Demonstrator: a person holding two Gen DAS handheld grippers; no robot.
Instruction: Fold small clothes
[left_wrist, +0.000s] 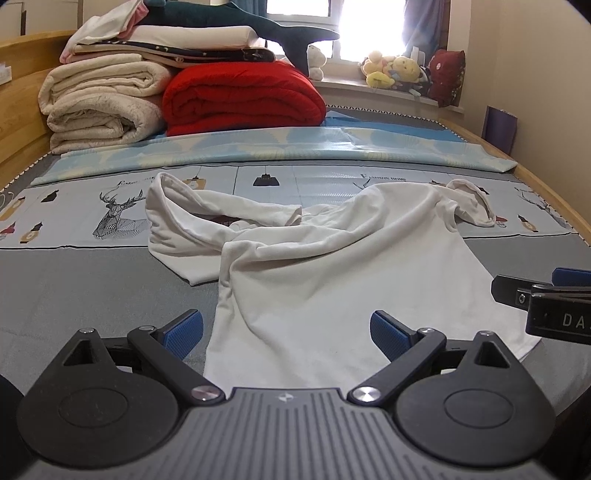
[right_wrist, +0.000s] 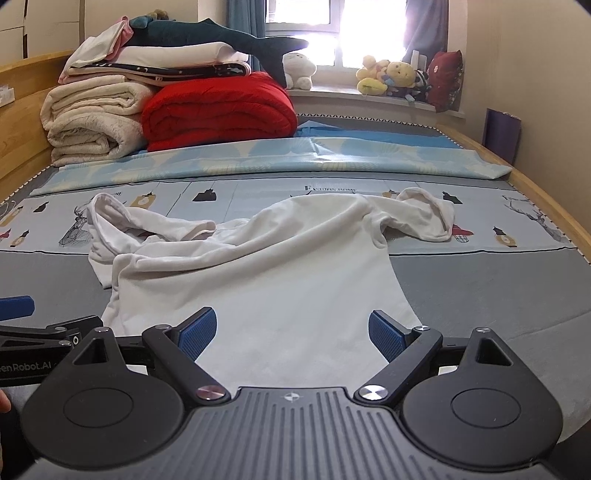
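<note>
From the left wrist camera, the left claw (left_wrist: 286, 334) stands wide, its two blue ribbed pads (left_wrist: 184, 334) far apart and holding nothing. The near hem of the crumpled white cotton T-shirt (left_wrist: 314, 266) lies between and just beyond the pads, spread over the grey mat of the bed (left_wrist: 92, 280). The shirt's far part is rumpled: one sleeve (left_wrist: 471, 206) curls up at the far right, and the collar end folds over in a loop at the far left, reaching onto the pale blue printed sheet with deer and lamp drawings (left_wrist: 110, 210). At the right edge the right claw (left_wrist: 554, 295) enters sideways beside the shirt's right hem; its spread cannot be told from here. Behind, a folded red quilt (left_wrist: 243, 99) sits next to a stack of cream fleece blankets (left_wrist: 99, 107), with a dark teal plush shark (left_wrist: 236, 22) on top.

From the right wrist camera, the right claw (right_wrist: 291, 334) is likewise spread wide and empty, its pads (right_wrist: 388, 334) hovering over the shirt's (right_wrist: 280, 266) near hem, which fills the gap between them. The left claw (right_wrist: 33, 325) shows at the left edge, beside the shirt's left side. A group of yellow soft toys (right_wrist: 388, 75) rests on the windowsill (right_wrist: 332, 90) beyond the bed (right_wrist: 498, 280).
</note>
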